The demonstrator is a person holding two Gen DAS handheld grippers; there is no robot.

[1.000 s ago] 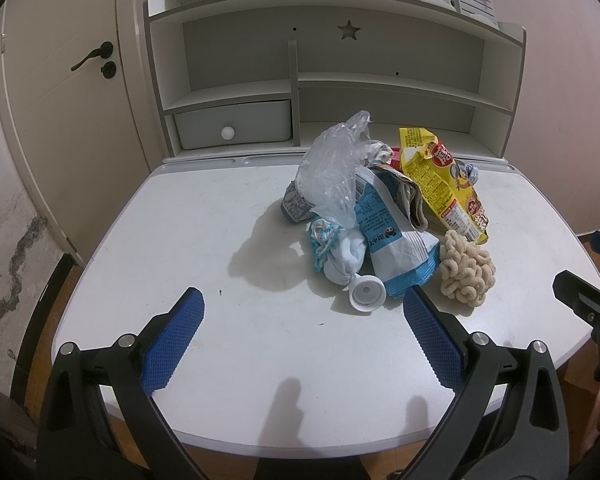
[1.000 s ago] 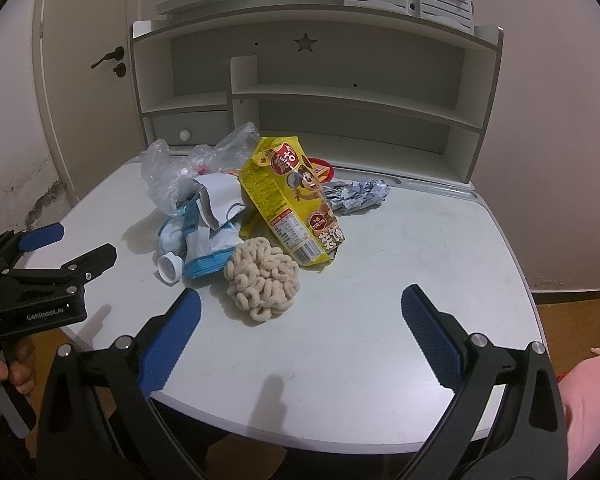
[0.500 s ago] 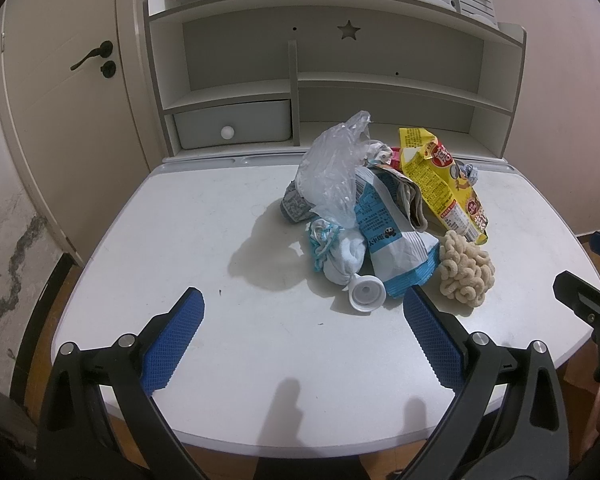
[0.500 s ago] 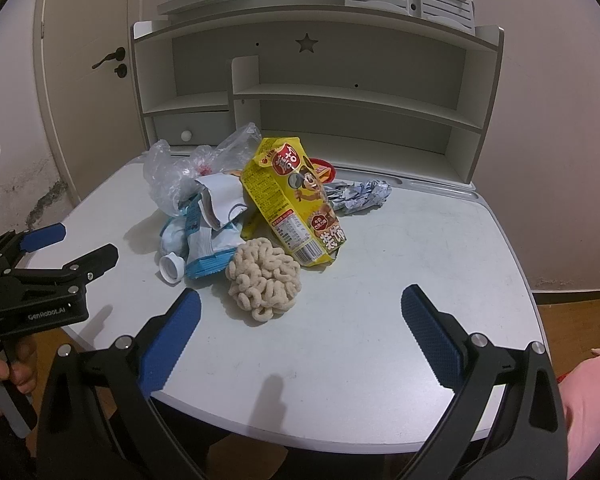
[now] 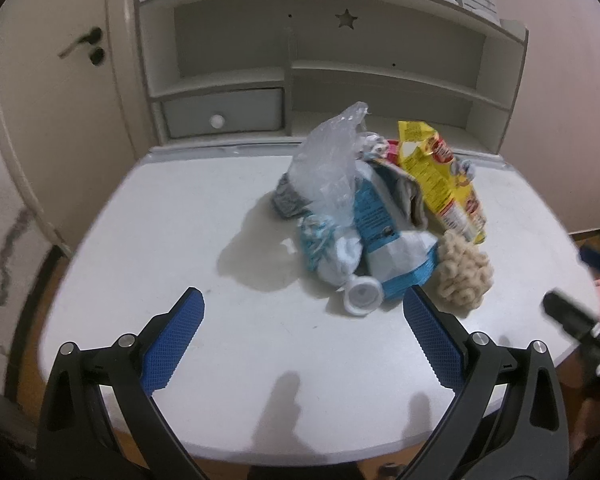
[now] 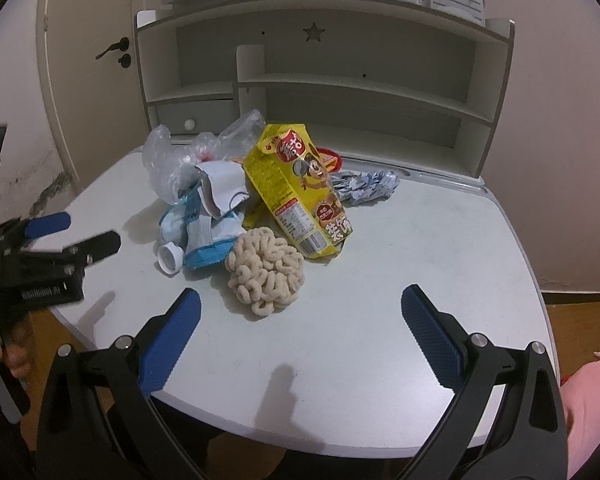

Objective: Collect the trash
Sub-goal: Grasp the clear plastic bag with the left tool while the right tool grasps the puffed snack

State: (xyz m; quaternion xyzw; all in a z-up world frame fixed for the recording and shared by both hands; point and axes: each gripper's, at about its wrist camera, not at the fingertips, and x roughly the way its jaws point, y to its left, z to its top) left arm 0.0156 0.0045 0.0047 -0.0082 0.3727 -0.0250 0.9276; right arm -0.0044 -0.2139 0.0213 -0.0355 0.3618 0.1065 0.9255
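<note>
A heap of trash lies mid-table: a clear plastic bag (image 5: 332, 168), a blue and white snack packet (image 5: 384, 240), a white bottle cap (image 5: 362, 298), a yellow snack bag (image 5: 440, 184), a beige clump of puffed rings (image 5: 462, 276) and a crumpled silver wrapper (image 6: 364, 186). My left gripper (image 5: 302, 336) is open and empty over the table's near edge, in front of the cap. My right gripper (image 6: 300, 336) is open and empty, just short of the beige clump (image 6: 266, 276). The yellow bag (image 6: 300, 196) leans on the heap.
The white table (image 5: 160, 248) backs onto a shelf unit (image 5: 324, 80) with a small drawer (image 5: 220, 116). A door (image 5: 56, 100) stands at the left. The left gripper shows at the left in the right wrist view (image 6: 48, 248).
Both grippers have moved slightly forward and toward the heap; the right view has shifted a little closer to the beige clump. The trash has not moved.
</note>
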